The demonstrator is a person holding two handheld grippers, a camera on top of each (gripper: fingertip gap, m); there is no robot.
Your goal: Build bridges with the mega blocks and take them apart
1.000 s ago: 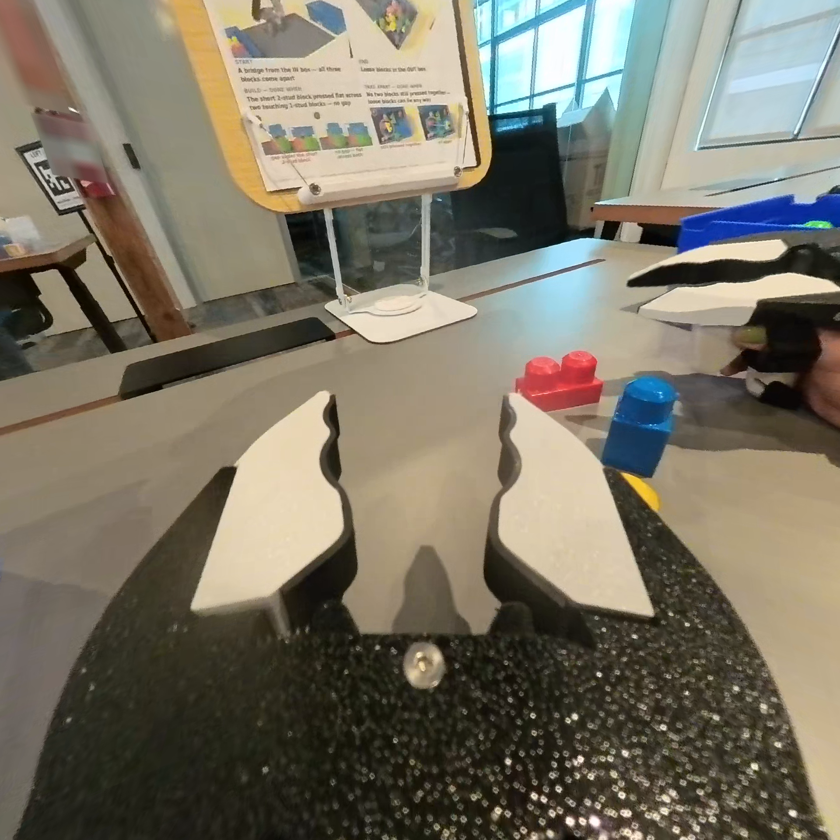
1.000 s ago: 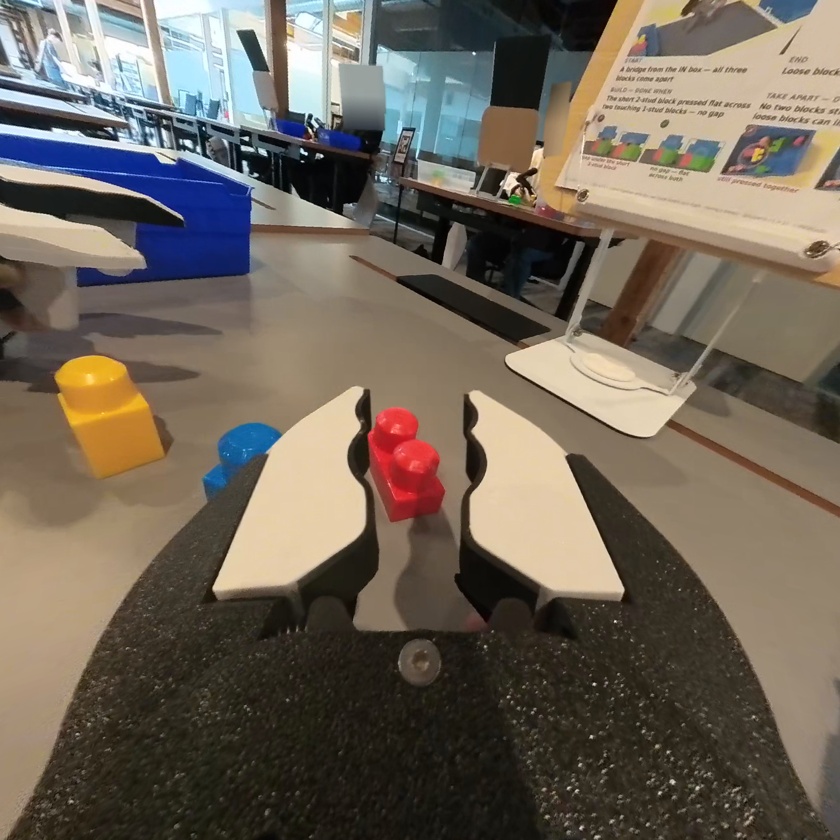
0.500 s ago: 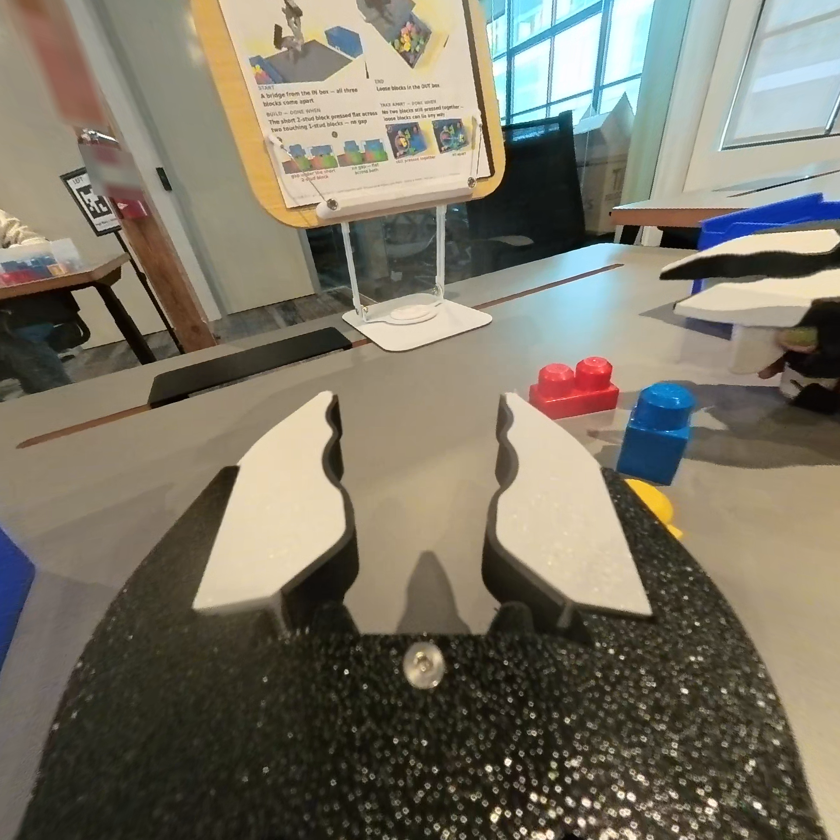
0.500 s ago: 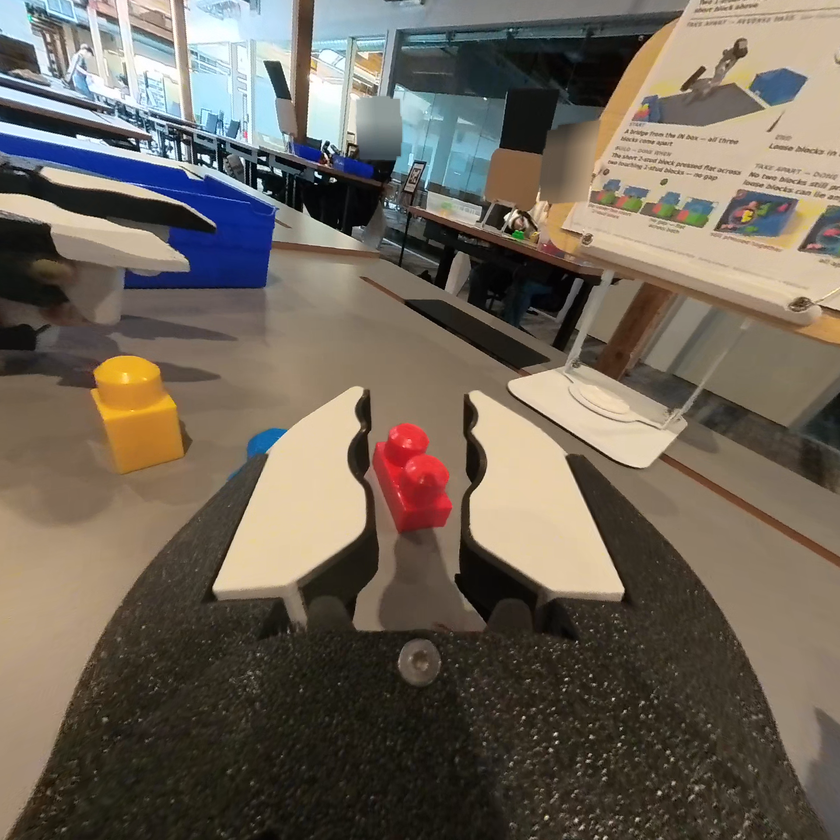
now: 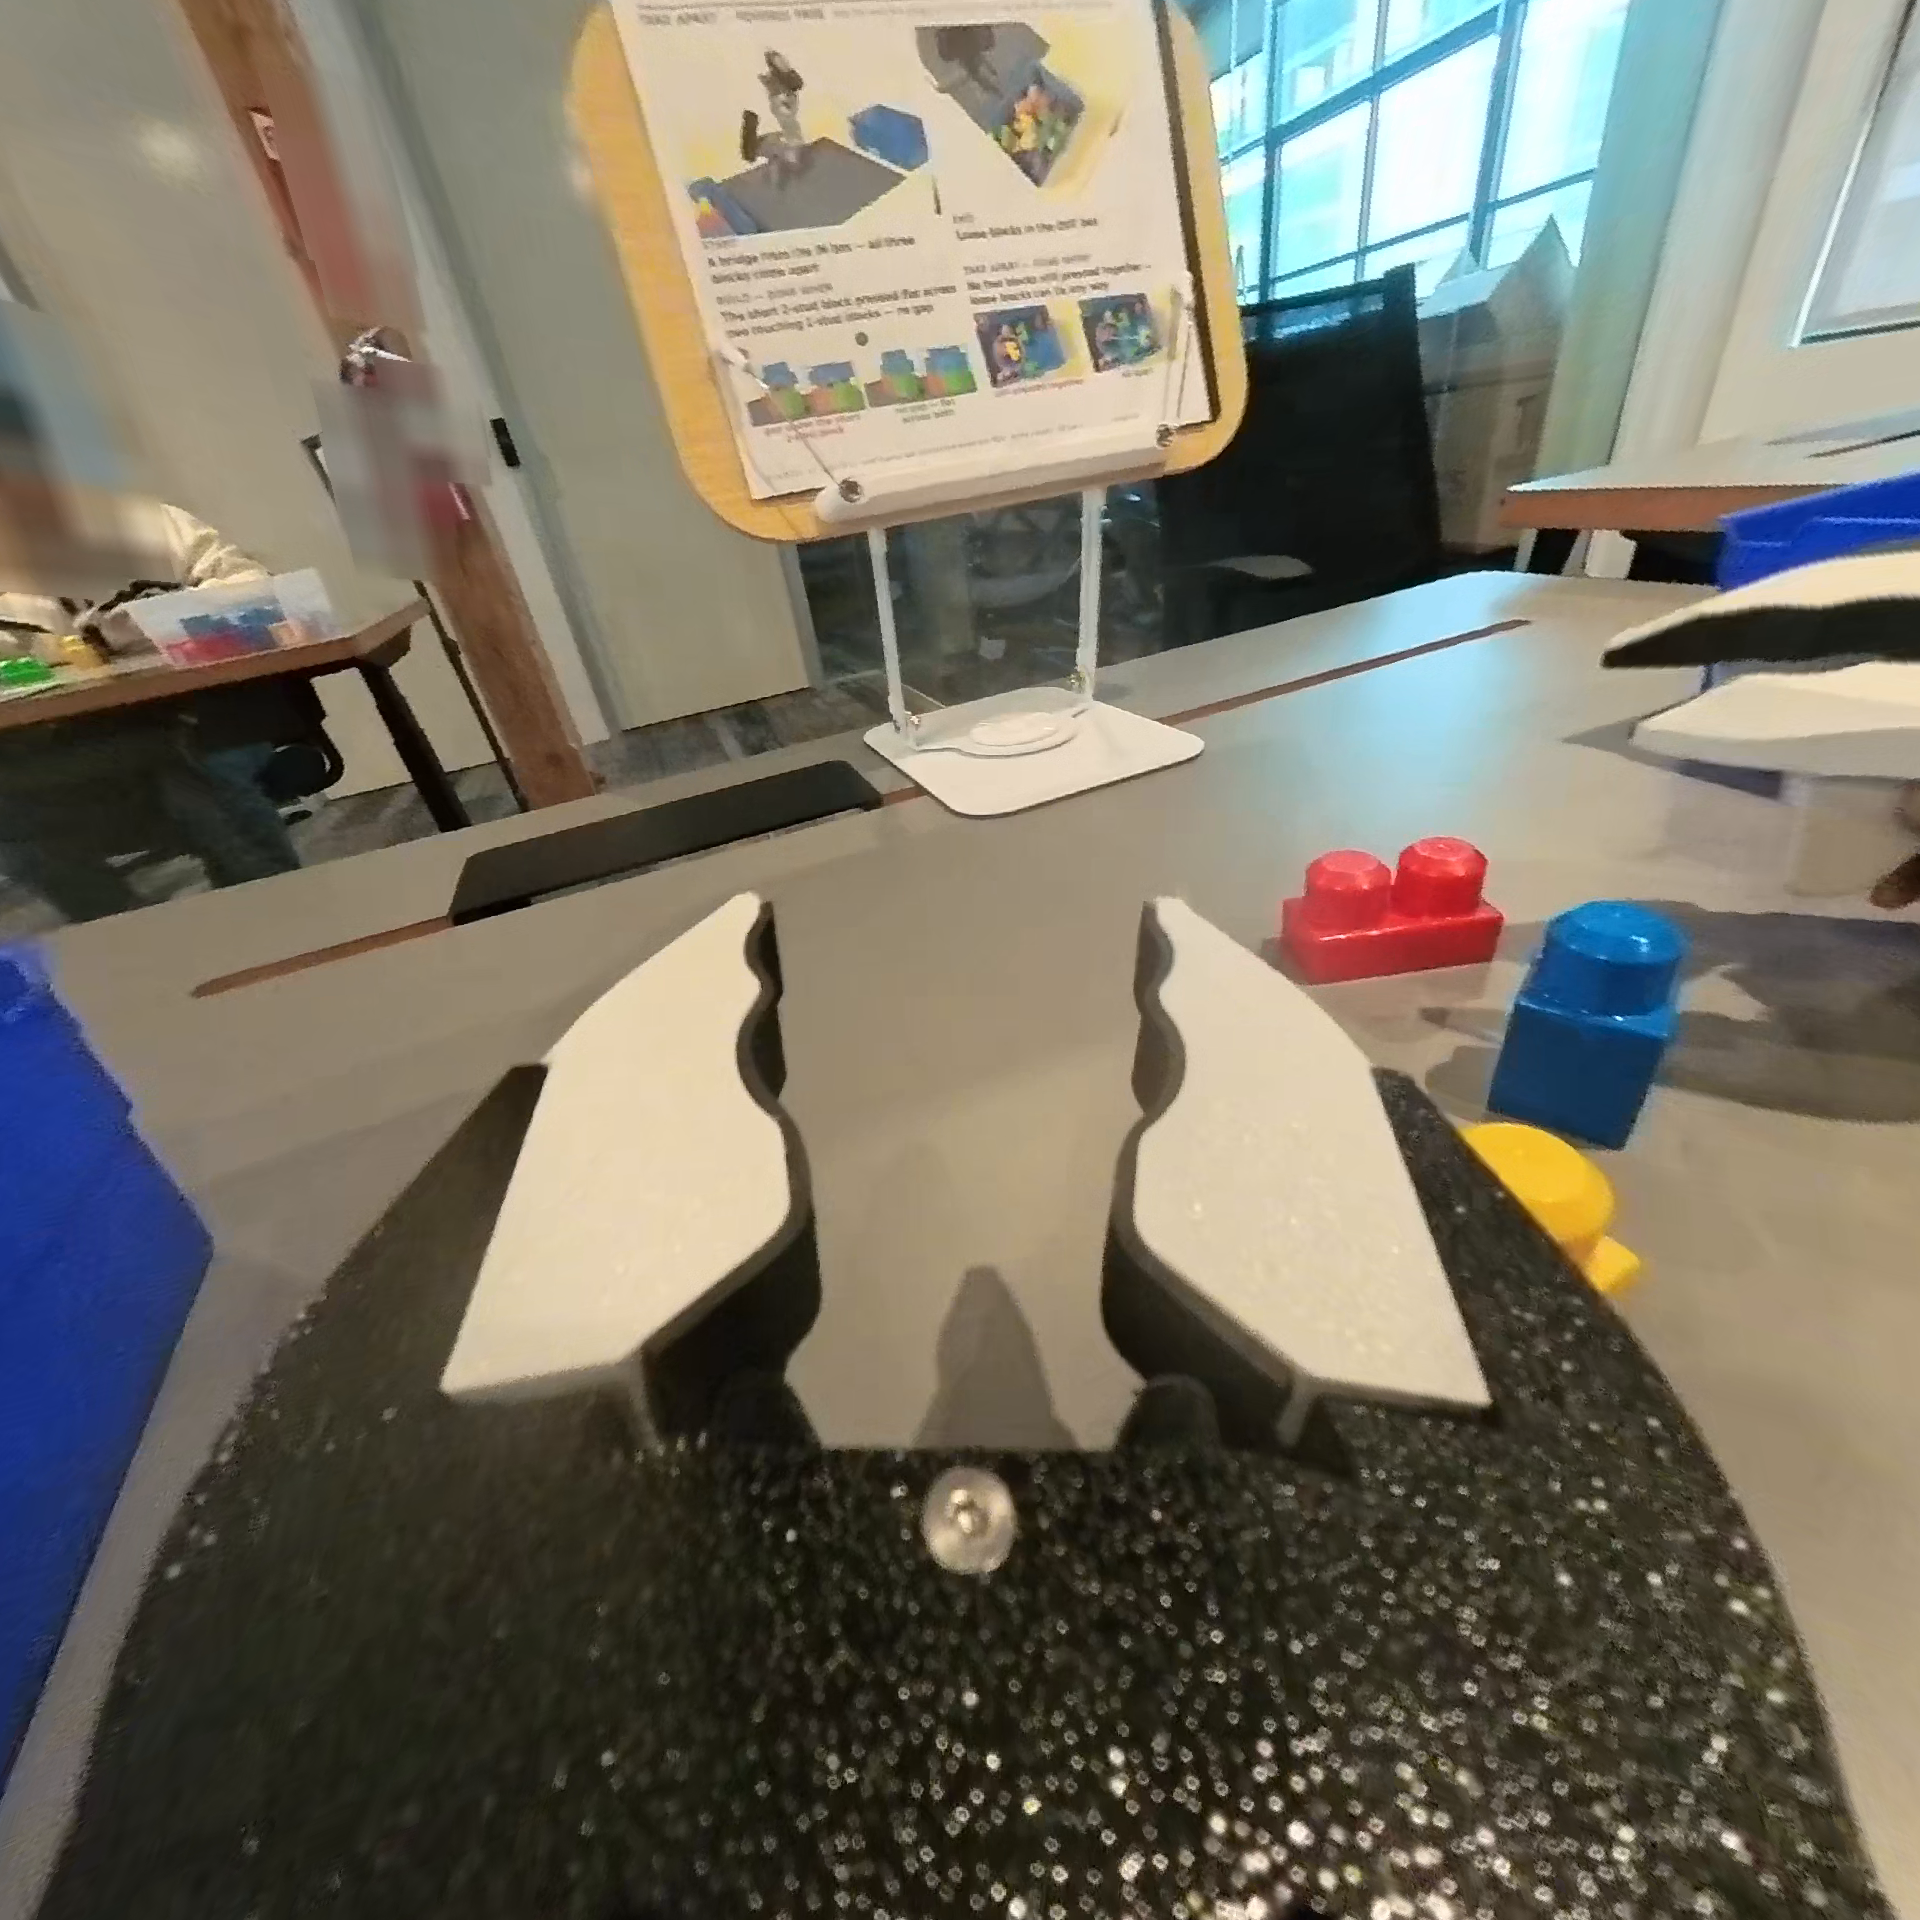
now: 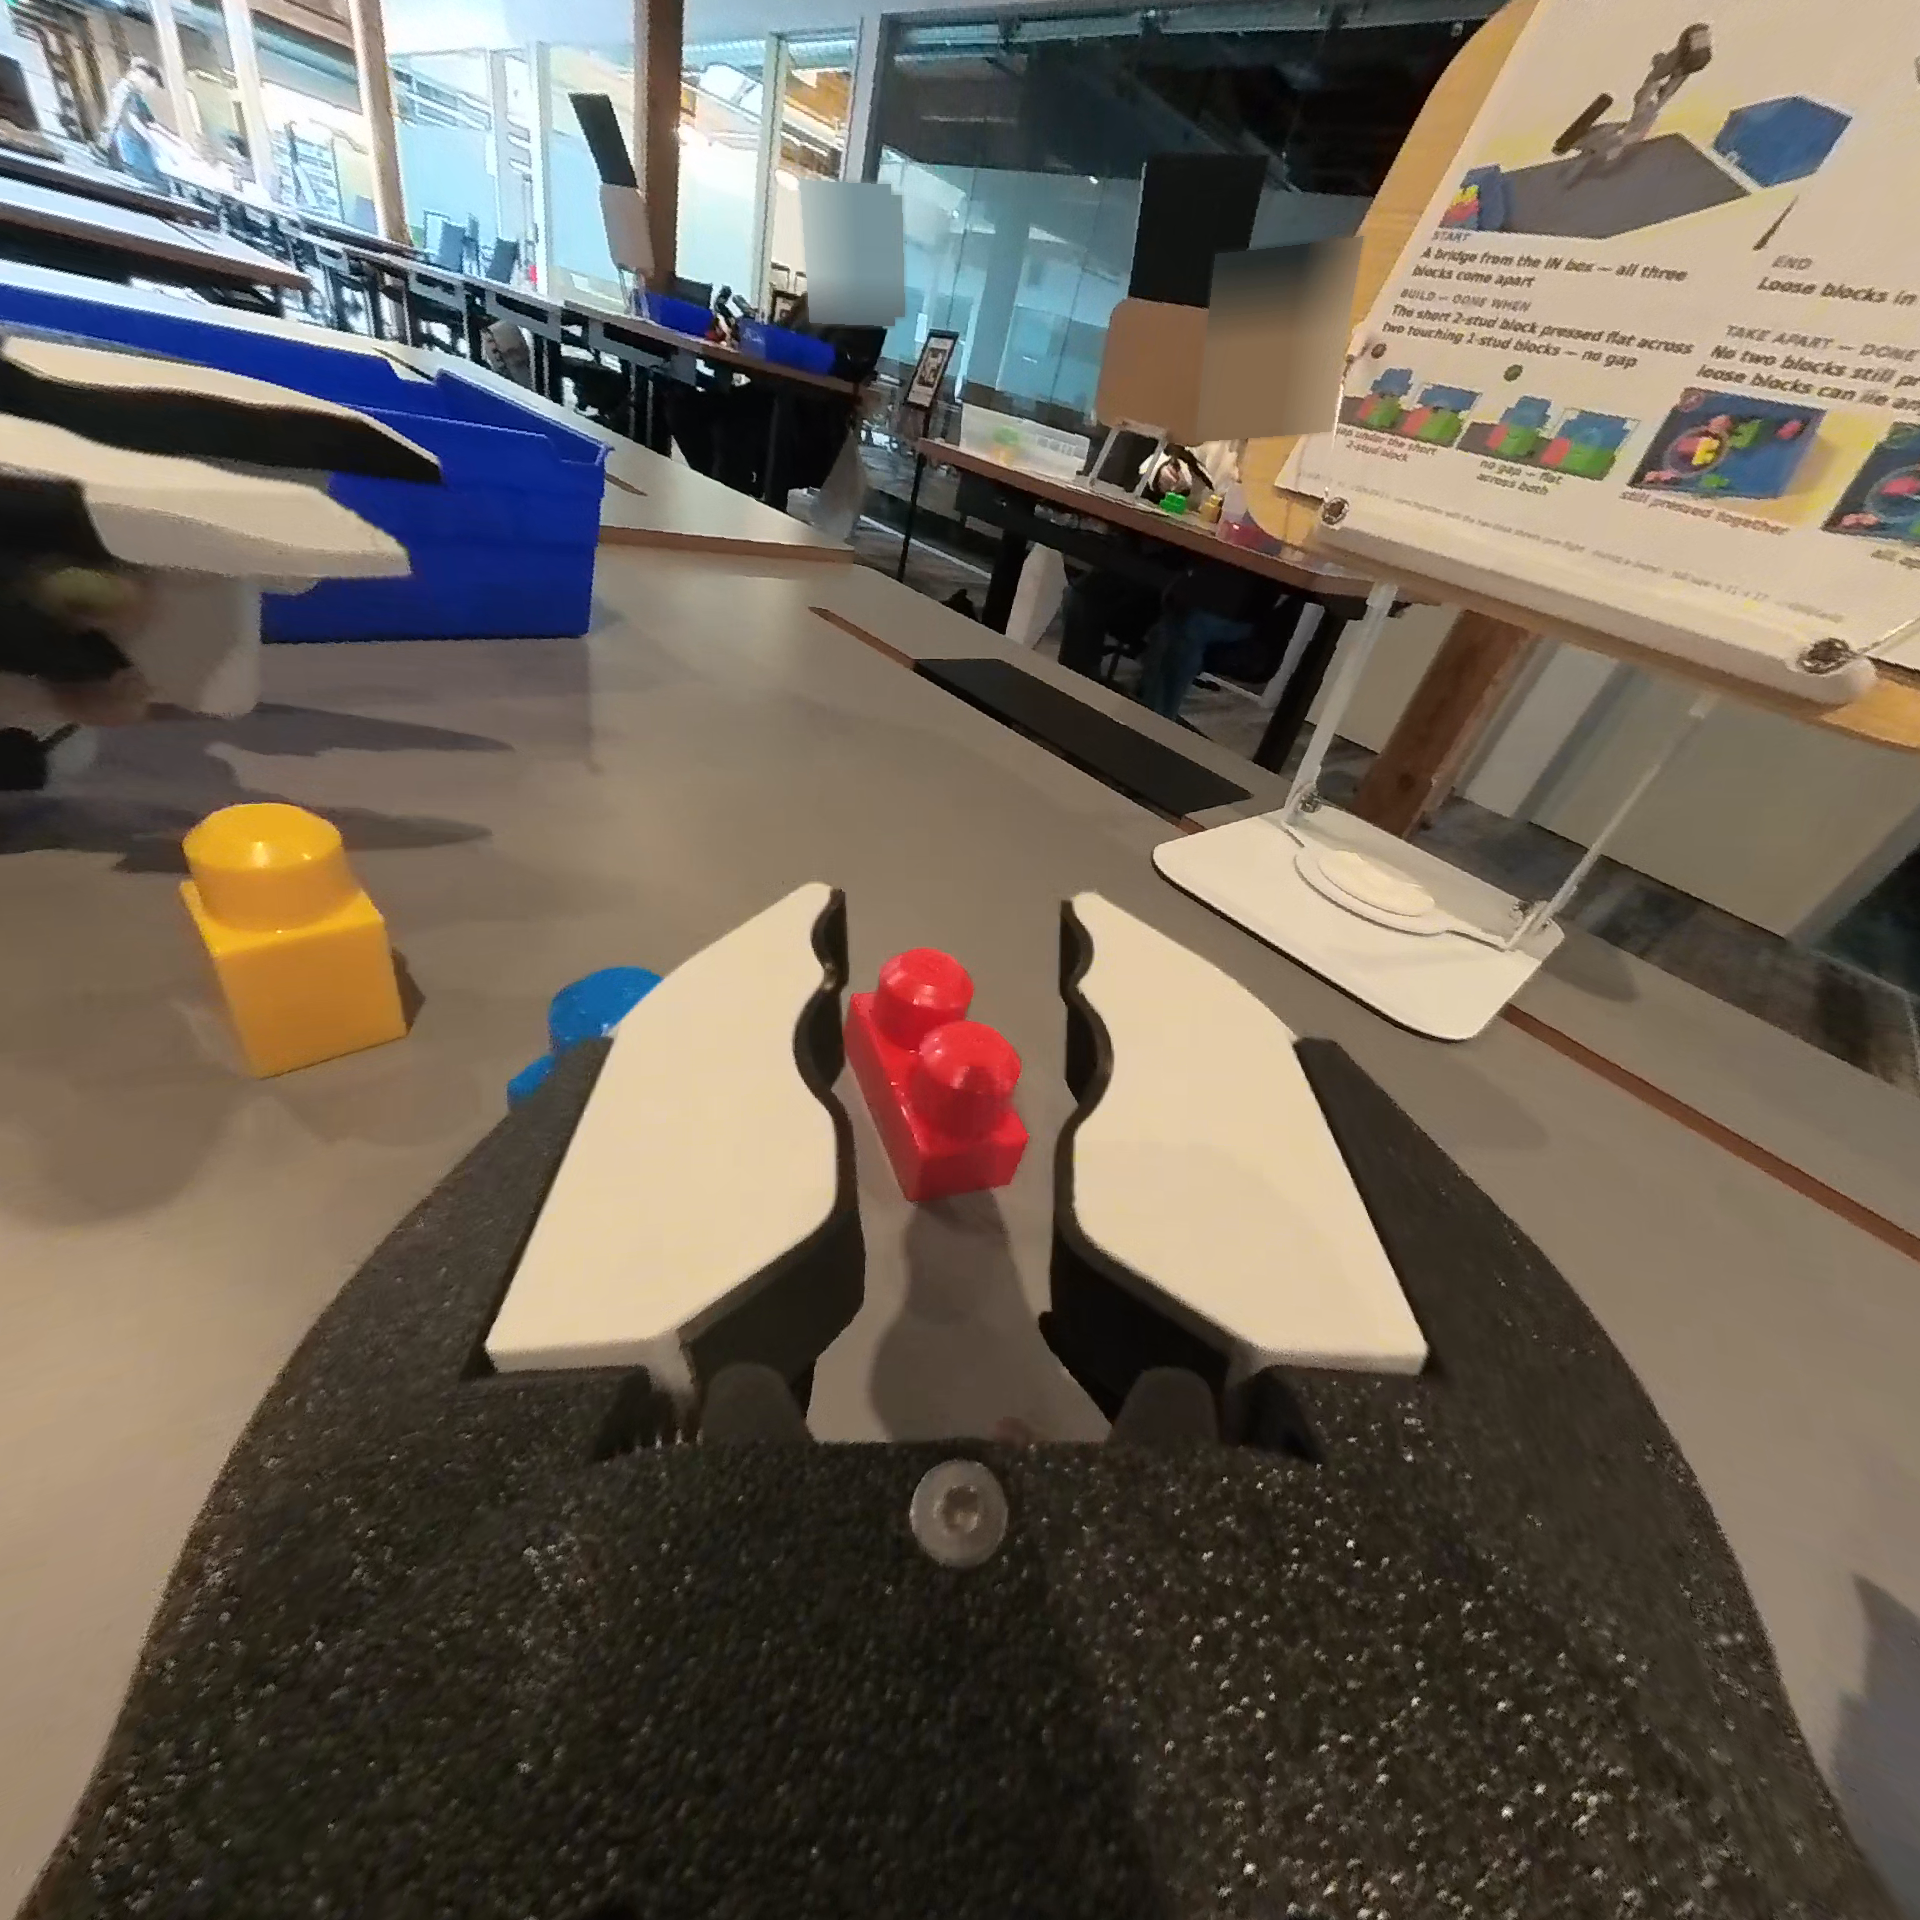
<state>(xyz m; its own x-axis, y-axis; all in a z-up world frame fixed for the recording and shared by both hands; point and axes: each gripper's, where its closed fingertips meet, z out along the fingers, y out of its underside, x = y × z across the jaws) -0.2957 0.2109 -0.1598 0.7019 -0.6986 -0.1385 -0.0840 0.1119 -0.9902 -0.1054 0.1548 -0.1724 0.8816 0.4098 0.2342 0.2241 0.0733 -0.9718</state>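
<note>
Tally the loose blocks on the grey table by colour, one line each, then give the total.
Red two-stud block: 1
Blue one-stud block: 1
Yellow one-stud block: 1
Total: 3 loose blocks, all apart on the grey table, none held.

3 blocks (image 5: 1390,928) on table (image 5: 935,862).

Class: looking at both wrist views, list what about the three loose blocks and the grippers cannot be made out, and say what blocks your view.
- Yellow block, left wrist view: mostly hidden behind the left gripper's black body.
- Blue block, right wrist view: lower part hidden by the right gripper's finger.
- Red block: contact with the left pad unclear; a gap shows on the right.
</note>
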